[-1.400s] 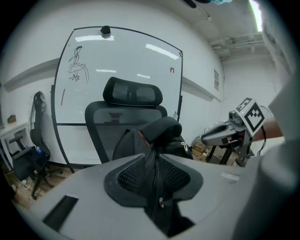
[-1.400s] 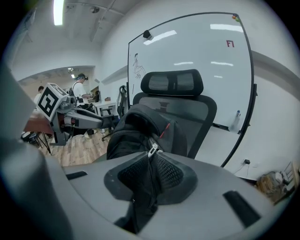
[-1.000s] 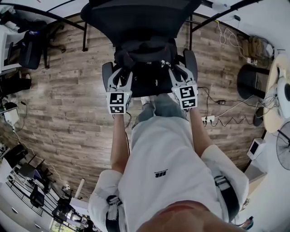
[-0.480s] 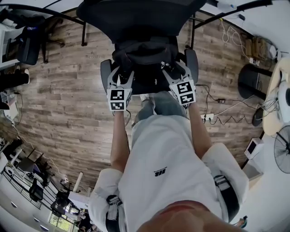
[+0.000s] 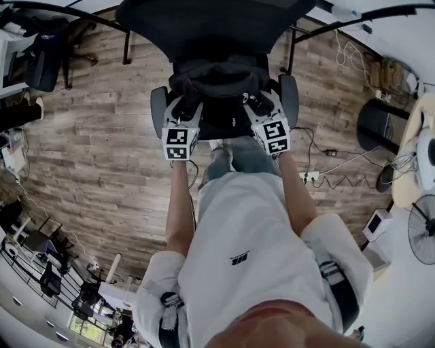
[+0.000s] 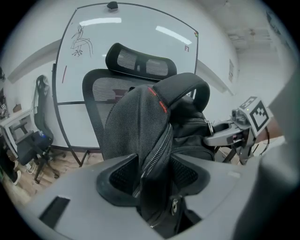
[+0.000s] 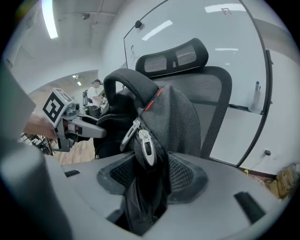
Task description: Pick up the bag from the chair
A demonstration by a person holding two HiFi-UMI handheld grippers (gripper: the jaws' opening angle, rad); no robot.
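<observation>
Left gripper (image 6: 154, 174) is clenched on the black bag (image 6: 140, 117). Its two jaws squeeze a fold of the mesh cloth next to a zip line. Right gripper (image 7: 149, 180) is clenched on the bag too, on the other side. It grips the cloth just under two silver zip pulls (image 7: 146, 143) that hang down over its jaws. Each gripper can see the other one across the bag.

The bag stands upright on the seat of the office chair (image 5: 211, 20), with its curved top handle (image 6: 194, 86) sticking up. It is right in front of the chair's mesh back and headrest. The person's arms reach out over their legs to hold it from both sides.

A second ago both grippers were a bit nearer the person's body. Now they have moved forward, closer in to the bag. The right gripper has also slid inward, toward the middle of the bag. The bag itself looks to be in the same spot on the seat.

A whiteboard (image 6: 136, 33) stands behind the chair. The wood floor (image 5: 102, 136) spreads out all around.
</observation>
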